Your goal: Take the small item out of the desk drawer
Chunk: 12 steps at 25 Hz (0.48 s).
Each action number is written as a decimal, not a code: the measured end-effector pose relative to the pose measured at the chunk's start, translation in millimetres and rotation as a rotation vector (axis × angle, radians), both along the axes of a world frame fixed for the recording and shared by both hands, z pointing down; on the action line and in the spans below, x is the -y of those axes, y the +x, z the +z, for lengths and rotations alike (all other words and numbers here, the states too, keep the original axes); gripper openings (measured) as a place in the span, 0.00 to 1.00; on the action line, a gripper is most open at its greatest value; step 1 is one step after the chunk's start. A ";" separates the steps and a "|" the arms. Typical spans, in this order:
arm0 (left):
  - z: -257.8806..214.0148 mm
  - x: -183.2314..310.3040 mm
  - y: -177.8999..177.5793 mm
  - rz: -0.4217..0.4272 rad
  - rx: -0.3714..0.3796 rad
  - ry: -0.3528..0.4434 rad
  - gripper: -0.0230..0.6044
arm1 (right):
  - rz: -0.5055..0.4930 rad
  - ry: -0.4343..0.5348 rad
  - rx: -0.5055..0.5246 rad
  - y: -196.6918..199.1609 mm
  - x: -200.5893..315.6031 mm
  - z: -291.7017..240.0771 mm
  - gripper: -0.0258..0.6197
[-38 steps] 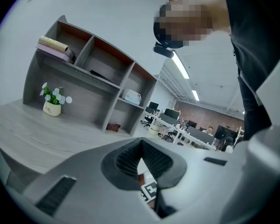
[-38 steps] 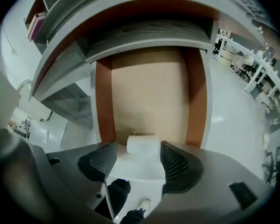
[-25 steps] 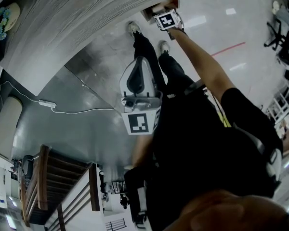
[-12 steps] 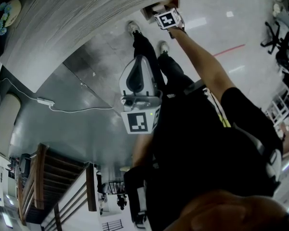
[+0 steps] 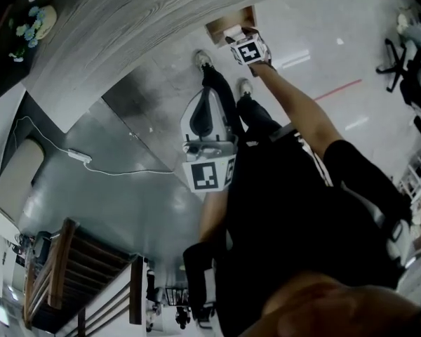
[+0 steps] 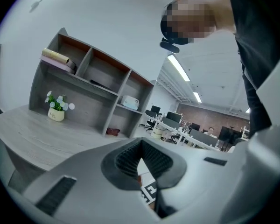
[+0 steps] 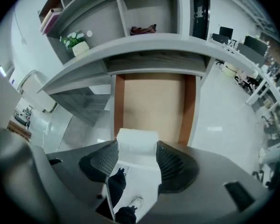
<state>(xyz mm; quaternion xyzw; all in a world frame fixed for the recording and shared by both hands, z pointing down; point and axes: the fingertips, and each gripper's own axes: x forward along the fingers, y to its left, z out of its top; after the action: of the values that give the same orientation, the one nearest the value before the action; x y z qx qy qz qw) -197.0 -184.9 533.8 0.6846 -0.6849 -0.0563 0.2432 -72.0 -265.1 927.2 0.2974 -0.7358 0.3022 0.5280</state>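
The wooden desk drawer [image 7: 151, 101] stands pulled out under the grey desk top [image 7: 144, 43], and its bare bottom shows. At the drawer's front edge a small white block [image 7: 136, 141] sits between the ribbed pads of my right gripper [image 7: 136, 160], which touch it on both sides. In the head view that right gripper [image 5: 242, 41] reaches out to the open drawer [image 5: 228, 21] at the top. My left gripper [image 5: 205, 97] hangs back near the person's waist. Seen in its own view, the left gripper [image 6: 141, 146] has its pads meeting, with nothing between them.
A shelf unit [image 6: 84, 78] stands on the desk with a small flower pot [image 6: 56, 112] beside it. The person's legs and shoes [image 5: 203, 60] stand on the glossy floor in front of the desk. A white cable [image 5: 91, 161] lies on the floor to the left, and office chairs [image 5: 400, 55] stand to the right.
The head view has shifted a little down and to the right. My right gripper has drawn back slightly from the drawer. The left gripper keeps its place.
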 end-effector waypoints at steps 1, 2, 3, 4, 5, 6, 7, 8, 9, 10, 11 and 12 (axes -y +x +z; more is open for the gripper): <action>-4.6 -3.4 4.5 0.013 0.014 0.009 0.03 | -0.003 0.011 0.011 0.3 -0.6 -9.1 0.43; -8.9 -8.2 10.1 0.032 0.031 0.015 0.03 | -0.004 0.018 0.022 1.1 -2.2 -18.7 0.43; -13.3 -13.0 15.7 0.048 0.045 0.016 0.03 | -0.002 0.025 0.034 2.1 -4.2 -28.6 0.43; -18.3 -17.1 20.7 0.056 0.052 0.016 0.03 | 0.002 0.034 0.048 3.1 -5.6 -39.1 0.43; -23.8 -20.3 24.8 0.058 0.056 0.019 0.03 | 0.007 0.047 0.062 3.8 -5.7 -50.0 0.43; -29.7 -23.3 28.4 0.056 0.059 0.027 0.03 | 0.012 0.063 0.077 4.2 -5.1 -61.4 0.43; -35.8 -26.5 32.0 0.054 0.062 0.038 0.03 | 0.015 0.081 0.094 4.5 -4.3 -73.3 0.43; -42.2 -30.2 35.9 0.050 0.065 0.051 0.03 | 0.017 0.098 0.111 5.0 -3.9 -86.0 0.43; -48.8 -34.4 40.1 0.047 0.068 0.064 0.03 | 0.017 0.114 0.129 5.9 -4.4 -98.9 0.43; -55.6 -38.9 44.6 0.044 0.072 0.073 0.03 | 0.018 0.128 0.149 7.1 -6.1 -111.6 0.43; -62.2 -43.8 49.3 0.042 0.077 0.081 0.03 | 0.020 0.137 0.169 8.9 -8.9 -123.6 0.43; -68.4 -49.0 54.2 0.041 0.083 0.089 0.03 | 0.023 0.147 0.188 11.0 -12.5 -135.2 0.43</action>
<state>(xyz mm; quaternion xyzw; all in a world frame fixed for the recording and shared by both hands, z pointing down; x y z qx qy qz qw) -142.8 -135.9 465.3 0.7104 -0.6769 -0.0532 0.1852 -61.1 -252.6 792.0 0.3141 -0.7987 0.2803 0.4300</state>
